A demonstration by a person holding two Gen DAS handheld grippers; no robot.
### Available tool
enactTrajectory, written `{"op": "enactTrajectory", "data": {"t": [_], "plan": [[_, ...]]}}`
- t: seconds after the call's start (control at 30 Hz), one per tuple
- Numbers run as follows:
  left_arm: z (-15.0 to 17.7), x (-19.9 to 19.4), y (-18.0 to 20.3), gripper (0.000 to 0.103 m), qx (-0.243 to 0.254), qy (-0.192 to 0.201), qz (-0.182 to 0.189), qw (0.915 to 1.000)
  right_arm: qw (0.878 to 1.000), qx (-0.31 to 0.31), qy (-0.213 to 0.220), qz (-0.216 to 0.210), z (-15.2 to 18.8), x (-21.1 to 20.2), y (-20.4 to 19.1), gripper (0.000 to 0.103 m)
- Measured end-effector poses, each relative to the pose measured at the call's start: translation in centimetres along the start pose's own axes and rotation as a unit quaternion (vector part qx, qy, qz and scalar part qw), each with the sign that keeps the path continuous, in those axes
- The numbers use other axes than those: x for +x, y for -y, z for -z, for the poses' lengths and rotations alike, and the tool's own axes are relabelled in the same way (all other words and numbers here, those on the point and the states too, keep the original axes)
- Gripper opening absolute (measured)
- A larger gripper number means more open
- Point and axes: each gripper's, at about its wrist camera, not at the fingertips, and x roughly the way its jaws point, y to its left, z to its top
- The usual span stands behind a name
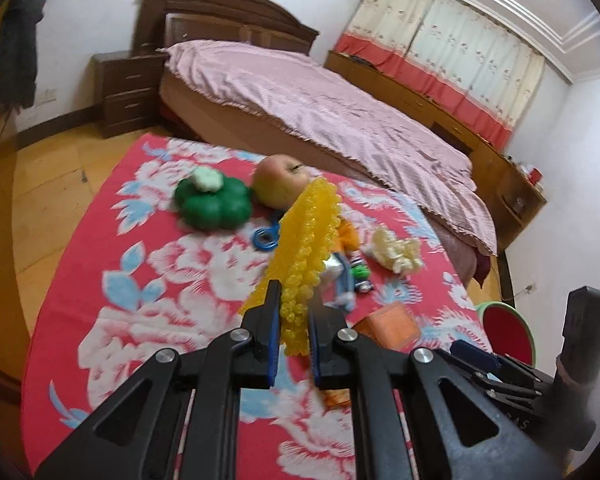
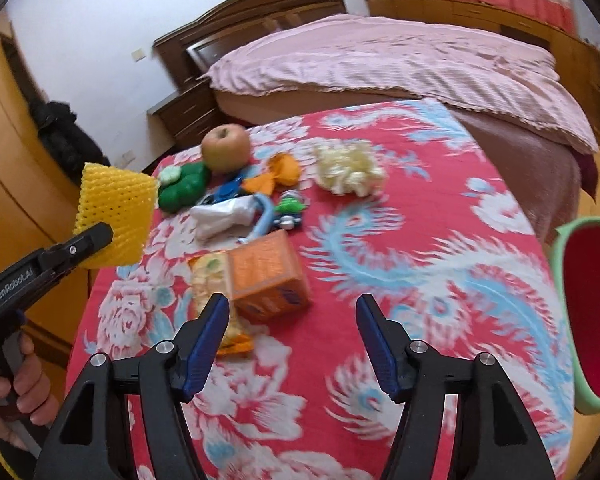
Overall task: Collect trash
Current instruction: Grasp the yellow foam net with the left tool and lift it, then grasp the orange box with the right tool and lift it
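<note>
My left gripper (image 1: 294, 296) is shut on a yellow foam fruit net (image 1: 306, 248) and holds it above the red flowered table; the net also shows in the right wrist view (image 2: 114, 216) at the left. My right gripper (image 2: 292, 308) is open and empty above the table's near part, close to an orange carton (image 2: 266, 276) and a yellow snack wrapper (image 2: 208, 280). Further back lie a white crumpled wrapper (image 2: 224, 216), an orange wrapper (image 2: 278, 174) and a pale crumpled foam net (image 2: 348, 170). A green-rimmed red bin (image 2: 588, 320) stands at the table's right.
An apple (image 2: 226, 147), a green toy pepper (image 2: 184, 186) and small blue and green toys (image 2: 290, 210) lie at the table's far side. A bed with a pink cover (image 2: 400, 60) stands right behind the table (image 2: 420, 280). Wooden floor lies to the left.
</note>
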Motion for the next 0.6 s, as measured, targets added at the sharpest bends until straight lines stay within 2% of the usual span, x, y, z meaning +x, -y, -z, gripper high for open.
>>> {"op": "enactTrajectory", "data": {"t": [0.33,0.6], "plan": [[1.7,0.0,-3.2,0.011,-0.032,-0.011,-0.020,0.9992,0.999,-0.017,-0.030,0.023,-0.2,3.7,-0.9,0.068],[2.4,-0.1,-3.6,0.011,-0.042,-0.014,-0.012,0.9989,0.999,0.005,-0.038,0.012,-0.4,4.9,-0.5,0.067]]}}
